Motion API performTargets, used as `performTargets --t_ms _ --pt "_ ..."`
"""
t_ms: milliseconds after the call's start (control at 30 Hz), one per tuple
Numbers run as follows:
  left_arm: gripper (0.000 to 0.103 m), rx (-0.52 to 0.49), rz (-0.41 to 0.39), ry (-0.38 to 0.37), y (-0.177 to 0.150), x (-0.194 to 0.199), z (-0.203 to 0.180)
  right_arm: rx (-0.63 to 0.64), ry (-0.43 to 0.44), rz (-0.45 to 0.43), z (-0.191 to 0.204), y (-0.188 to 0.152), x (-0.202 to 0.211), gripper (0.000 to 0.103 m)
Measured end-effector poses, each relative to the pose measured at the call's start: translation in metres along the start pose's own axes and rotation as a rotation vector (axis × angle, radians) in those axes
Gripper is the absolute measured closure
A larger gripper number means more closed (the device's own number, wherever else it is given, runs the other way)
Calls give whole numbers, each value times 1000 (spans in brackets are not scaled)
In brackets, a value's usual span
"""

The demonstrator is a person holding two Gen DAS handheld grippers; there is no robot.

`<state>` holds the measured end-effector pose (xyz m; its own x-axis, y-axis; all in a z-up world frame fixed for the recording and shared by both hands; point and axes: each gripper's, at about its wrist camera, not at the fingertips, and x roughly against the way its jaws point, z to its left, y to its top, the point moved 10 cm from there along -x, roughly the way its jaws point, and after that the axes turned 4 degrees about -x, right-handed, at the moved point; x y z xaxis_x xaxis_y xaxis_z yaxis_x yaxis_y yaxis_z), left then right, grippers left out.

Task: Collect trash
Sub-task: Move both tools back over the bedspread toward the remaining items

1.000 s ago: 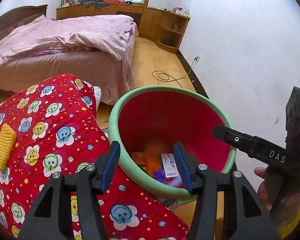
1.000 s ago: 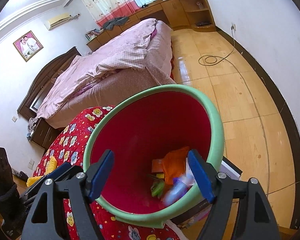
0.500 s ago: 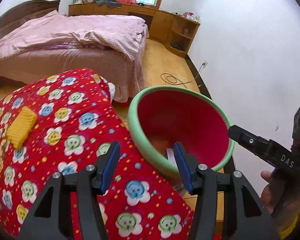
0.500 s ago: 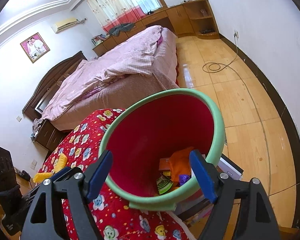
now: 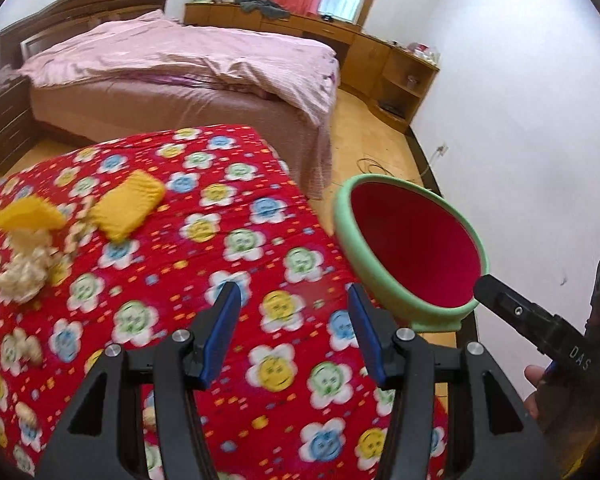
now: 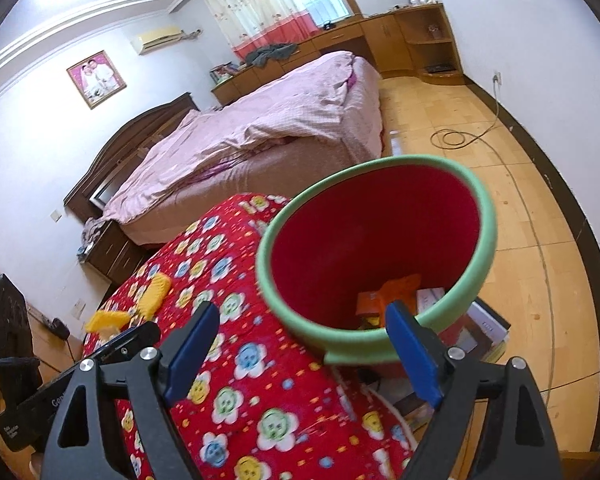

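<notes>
Blue pads of the left hand-held gripper (image 5: 294, 330) stand part-way apart with nothing between them, hanging over the red flowered quilt (image 5: 228, 264) that covers the worktop. The right hand-held gripper (image 6: 304, 354) is empty too, and its jaws are opening wider; it points across the quilt's edge toward the bin (image 6: 476, 216), a red pail with a green rim just beside the worktop, on its right as the left wrist view shows it. Some wrappers and a small box already lie at the bottom of that bin.

The remaining trash lies farther off, up and to the left of the left hand-held gripper: a yellow spongy block (image 5: 126, 206), its long axis slanting from lower left to upper right, then a second yellow scrap (image 5: 26, 214) and a pale fluffy wad (image 5: 20, 276) beyond it. All 3 sit well apart from the bin. The left hand-held gripper looks the nearer of the 2 to them, so the next reach likely falls to it.
</notes>
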<state>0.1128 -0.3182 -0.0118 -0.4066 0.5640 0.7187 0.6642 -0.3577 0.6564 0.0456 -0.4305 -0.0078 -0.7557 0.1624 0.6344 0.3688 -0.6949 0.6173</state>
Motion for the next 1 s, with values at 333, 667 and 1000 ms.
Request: performTargets --t_ms 333,667,1000 --pt "47 84 -11 88 -20 24 55 59 30 25 35 -29 -5 15" --pt "47 140 -46 163 -28 46 103 134 53 60 70 -57 -15 11" --pt "47 197 -57 220 -35 55 149 162 56 88 91 -68 -29 11"
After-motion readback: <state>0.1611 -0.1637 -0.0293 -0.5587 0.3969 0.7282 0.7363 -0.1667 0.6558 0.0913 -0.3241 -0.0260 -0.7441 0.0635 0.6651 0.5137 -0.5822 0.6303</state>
